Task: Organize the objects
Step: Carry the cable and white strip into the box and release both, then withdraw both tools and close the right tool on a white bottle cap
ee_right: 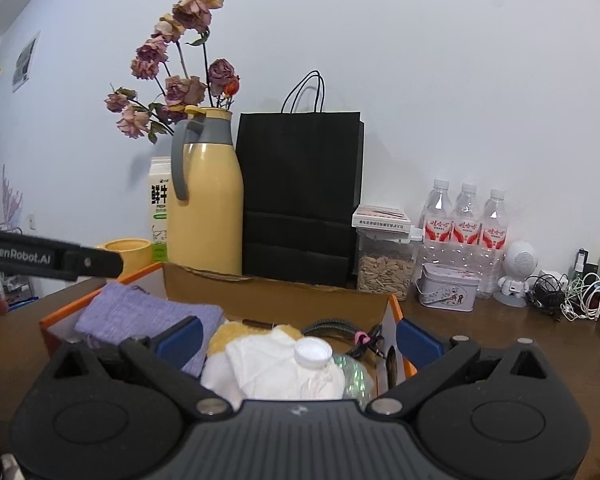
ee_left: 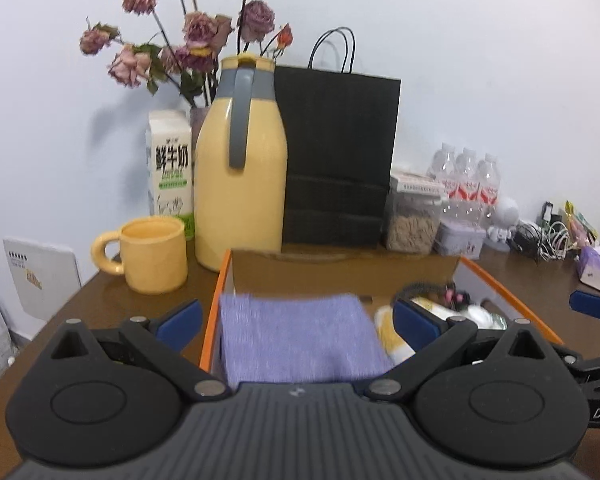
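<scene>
An open cardboard box with an orange rim (ee_left: 214, 300) (ee_right: 80, 304) sits on the brown table. Inside lie a folded purple cloth (ee_left: 300, 336) (ee_right: 140, 320), a white and yellow cloth (ee_right: 268, 364), a clear bottle with a white cap (ee_right: 313, 351) and a black cable (ee_right: 332, 326). My left gripper (ee_left: 296, 322) is open and empty above the purple cloth. My right gripper (ee_right: 298, 344) is open and empty above the white cloth and bottle. The right gripper's blue finger shows at the left wrist view's right edge (ee_left: 596, 306).
Behind the box stand a yellow mug (ee_left: 150, 254), a yellow thermos jug (ee_left: 240, 168) (ee_right: 206, 196), a milk carton (ee_left: 170, 168), dried roses, a black paper bag (ee_left: 336, 156) (ee_right: 300, 200), a seed jar (ee_right: 384, 260), water bottles (ee_right: 466, 224), a tin (ee_right: 448, 286) and tangled cables (ee_right: 568, 290).
</scene>
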`<action>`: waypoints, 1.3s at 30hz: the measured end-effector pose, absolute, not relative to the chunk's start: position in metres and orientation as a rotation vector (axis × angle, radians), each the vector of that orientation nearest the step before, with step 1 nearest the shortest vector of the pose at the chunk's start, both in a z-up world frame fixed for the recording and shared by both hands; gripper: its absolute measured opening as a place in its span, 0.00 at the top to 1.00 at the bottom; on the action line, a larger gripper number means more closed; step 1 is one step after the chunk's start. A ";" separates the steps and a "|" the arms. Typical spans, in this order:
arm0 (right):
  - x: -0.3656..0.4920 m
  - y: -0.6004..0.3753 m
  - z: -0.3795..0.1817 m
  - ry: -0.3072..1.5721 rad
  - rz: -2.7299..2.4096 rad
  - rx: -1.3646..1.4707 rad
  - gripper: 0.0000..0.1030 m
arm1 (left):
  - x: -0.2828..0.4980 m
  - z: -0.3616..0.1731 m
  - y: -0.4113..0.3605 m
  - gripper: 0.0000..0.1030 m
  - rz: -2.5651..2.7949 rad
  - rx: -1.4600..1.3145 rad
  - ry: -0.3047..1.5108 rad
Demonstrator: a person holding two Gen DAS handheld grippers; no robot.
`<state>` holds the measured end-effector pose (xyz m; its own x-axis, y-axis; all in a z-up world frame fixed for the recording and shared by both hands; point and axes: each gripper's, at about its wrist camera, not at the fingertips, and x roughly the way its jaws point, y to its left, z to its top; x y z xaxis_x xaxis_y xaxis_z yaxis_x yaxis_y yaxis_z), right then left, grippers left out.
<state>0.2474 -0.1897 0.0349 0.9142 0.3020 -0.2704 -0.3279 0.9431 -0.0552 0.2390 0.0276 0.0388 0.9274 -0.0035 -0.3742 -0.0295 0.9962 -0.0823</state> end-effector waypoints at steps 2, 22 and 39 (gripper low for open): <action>0.240 -0.191 0.031 0.272 0.332 -0.104 0.00 | 0.234 0.031 0.029 0.00 0.010 -0.089 0.407; 0.214 -0.186 -0.014 0.480 0.386 -0.151 0.02 | 0.206 -0.010 0.023 0.00 -0.066 -0.036 0.547; 0.244 -0.166 -0.026 0.625 0.370 -0.099 0.60 | 0.204 -0.012 0.021 0.00 -0.054 -0.031 0.561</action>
